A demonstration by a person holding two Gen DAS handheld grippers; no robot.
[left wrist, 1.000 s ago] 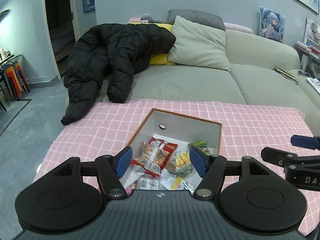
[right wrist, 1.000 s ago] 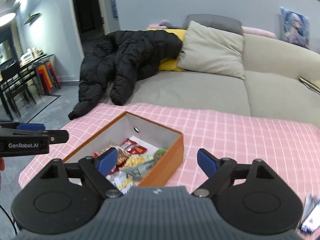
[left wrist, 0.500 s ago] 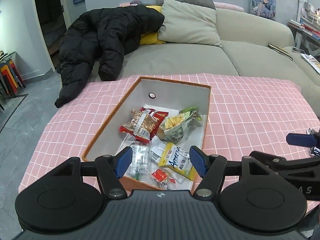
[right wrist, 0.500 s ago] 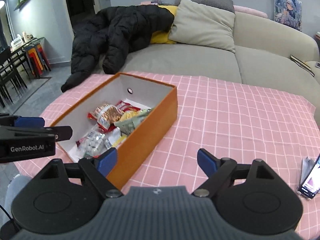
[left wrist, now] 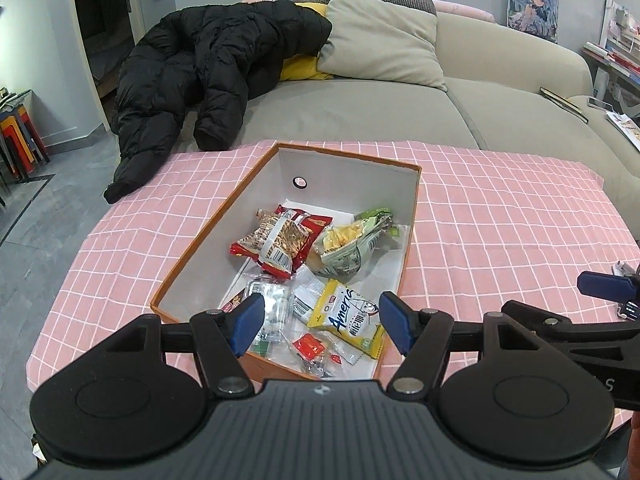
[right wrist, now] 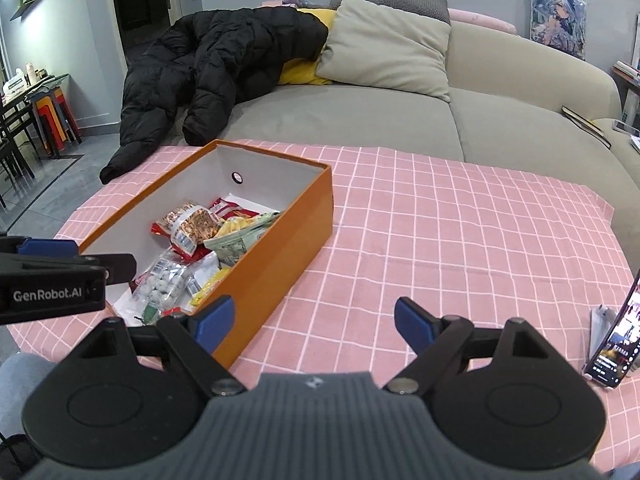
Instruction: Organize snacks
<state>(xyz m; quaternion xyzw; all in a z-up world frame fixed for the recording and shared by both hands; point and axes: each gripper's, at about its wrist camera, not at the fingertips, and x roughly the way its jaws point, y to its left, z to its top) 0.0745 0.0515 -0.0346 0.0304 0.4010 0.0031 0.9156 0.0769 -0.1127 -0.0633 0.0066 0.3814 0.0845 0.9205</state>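
An orange box [left wrist: 192,256] with a white inside stands on the pink checked tablecloth [left wrist: 500,216] and holds several snack packets: a red noodle packet [left wrist: 280,240], a green-and-white bag [left wrist: 348,244], a yellow packet [left wrist: 348,316] and a clear bag of white sweets [left wrist: 268,304]. My left gripper [left wrist: 322,322] is open and empty above the box's near end. My right gripper [right wrist: 316,322] is open and empty, above the cloth just right of the box [right wrist: 288,232]. The left gripper shows at the left edge of the right wrist view [right wrist: 60,276].
A grey sofa [left wrist: 360,112] with a black down jacket [left wrist: 208,68] and a beige cushion [left wrist: 384,40] stands behind the table. A phone on a stand [right wrist: 616,344] stands at the table's right edge. Floor and stools lie to the left.
Both grippers have pulled back and risen, so the whole box and more of the cloth have come into view. Both stay open and empty.
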